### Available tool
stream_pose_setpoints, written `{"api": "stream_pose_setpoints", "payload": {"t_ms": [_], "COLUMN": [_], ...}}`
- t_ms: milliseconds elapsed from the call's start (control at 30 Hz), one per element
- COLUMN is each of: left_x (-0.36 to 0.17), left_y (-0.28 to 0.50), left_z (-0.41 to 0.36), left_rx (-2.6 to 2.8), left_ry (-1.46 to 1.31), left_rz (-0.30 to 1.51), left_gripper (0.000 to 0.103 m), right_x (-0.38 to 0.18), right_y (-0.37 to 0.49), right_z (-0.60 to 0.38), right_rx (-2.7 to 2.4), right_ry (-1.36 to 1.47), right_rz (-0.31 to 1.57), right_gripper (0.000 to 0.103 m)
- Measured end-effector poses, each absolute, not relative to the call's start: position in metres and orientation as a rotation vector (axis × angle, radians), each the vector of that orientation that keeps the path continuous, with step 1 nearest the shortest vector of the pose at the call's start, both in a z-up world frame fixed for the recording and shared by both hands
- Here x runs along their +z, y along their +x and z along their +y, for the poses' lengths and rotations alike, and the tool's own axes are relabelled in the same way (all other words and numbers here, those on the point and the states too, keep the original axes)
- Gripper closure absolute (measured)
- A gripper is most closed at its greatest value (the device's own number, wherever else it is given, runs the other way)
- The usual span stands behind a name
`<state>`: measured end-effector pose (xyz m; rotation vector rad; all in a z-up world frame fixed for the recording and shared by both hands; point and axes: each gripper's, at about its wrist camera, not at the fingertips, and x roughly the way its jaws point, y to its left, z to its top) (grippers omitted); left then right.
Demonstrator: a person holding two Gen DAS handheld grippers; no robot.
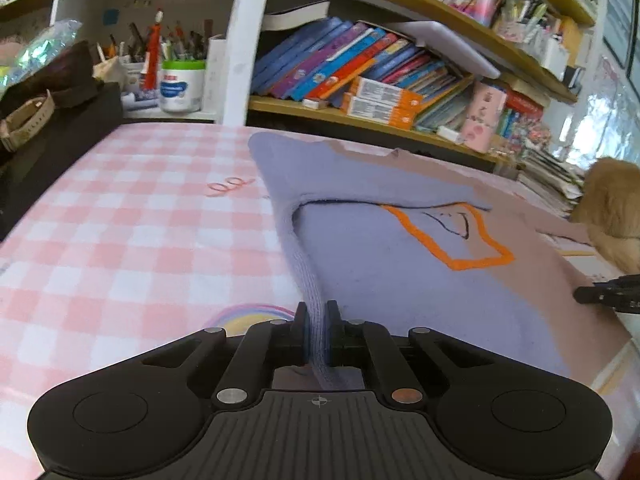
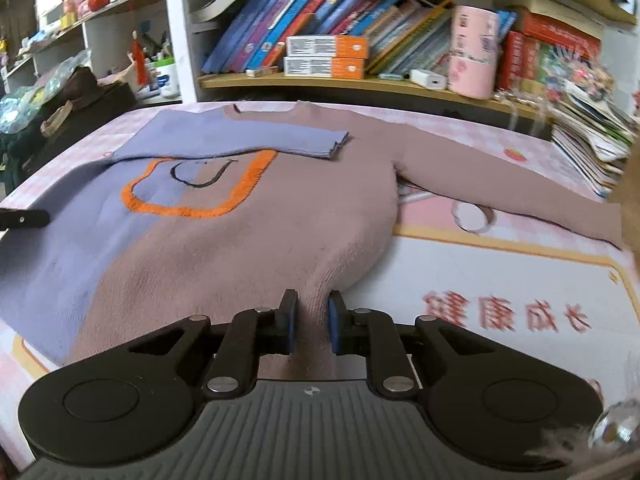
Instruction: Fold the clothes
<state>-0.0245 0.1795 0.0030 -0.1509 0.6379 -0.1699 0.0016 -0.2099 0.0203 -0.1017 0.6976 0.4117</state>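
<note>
Closest to my left lens, the left gripper (image 1: 317, 330) has its fingers (image 1: 299, 322) pinching the lavender ribbed hem of the sweater (image 1: 400, 280), which rises taut from the cloth. On my right feed, the right gripper (image 2: 311, 320) has its fingers (image 2: 288, 320) clamped on a bunched fold of the mauve hem at 6 o'clock. The sweater (image 2: 240, 240) lies flat on the table (image 2: 500, 280), half lavender, half mauve, with an orange outlined smiling face (image 2: 200, 184) on the chest. Its lavender sleeve (image 2: 280, 140) is folded across the chest, cuff toward 1 o'clock; the mauve sleeve (image 2: 500, 192) stretches out toward 3 o'clock. The pink checked tablecloth (image 1: 120, 240) covers the table. A bookshelf (image 2: 360, 84) packed with leaning books (image 2: 300, 12) runs behind at 12 o'clock, with a pink canister (image 2: 474, 56) at 1 o'clock.
</note>
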Motion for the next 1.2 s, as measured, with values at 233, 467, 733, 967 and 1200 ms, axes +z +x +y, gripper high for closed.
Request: {"api": "stream_pose_setpoints", "payload": {"t_ms": [233, 467, 733, 967, 1200], "left_x": [0.003, 0.004, 0.031, 0.022, 0.011], "left_y": [-0.002, -0.003, -0.039, -0.037, -0.031], "left_z": [0.192, 0.187, 0.159, 0.126, 0.107], "left_rx": [-0.159, -0.114, -0.040, -0.180, -0.199], "left_ry": [-0.163, -0.137, -0.036, -0.045, 0.008], "left_rz": [0.641, 0.635, 0.487, 0.497, 0.546], "left_gripper": [0.097, 0.090, 0.010, 0.004, 0.004], "right_x": [0.020, 0.020, 0.045, 0.051, 0.049], "right_y": [0.022, 0.030, 0.038, 0.091, 0.140], "right_z": [-0.191, -0.197, -0.243, -0.334, -0.394], "right_rx": [0.410, 0.412, 0.306, 0.093, -0.019], "right_ry": [-0.139, -0.121, -0.116, 0.043, 0.157], "right_rz": [0.687, 0.682, 0.598, 0.645, 0.691], "right_gripper": [0.088, 0.070, 0.037, 0.033, 0.035]}}
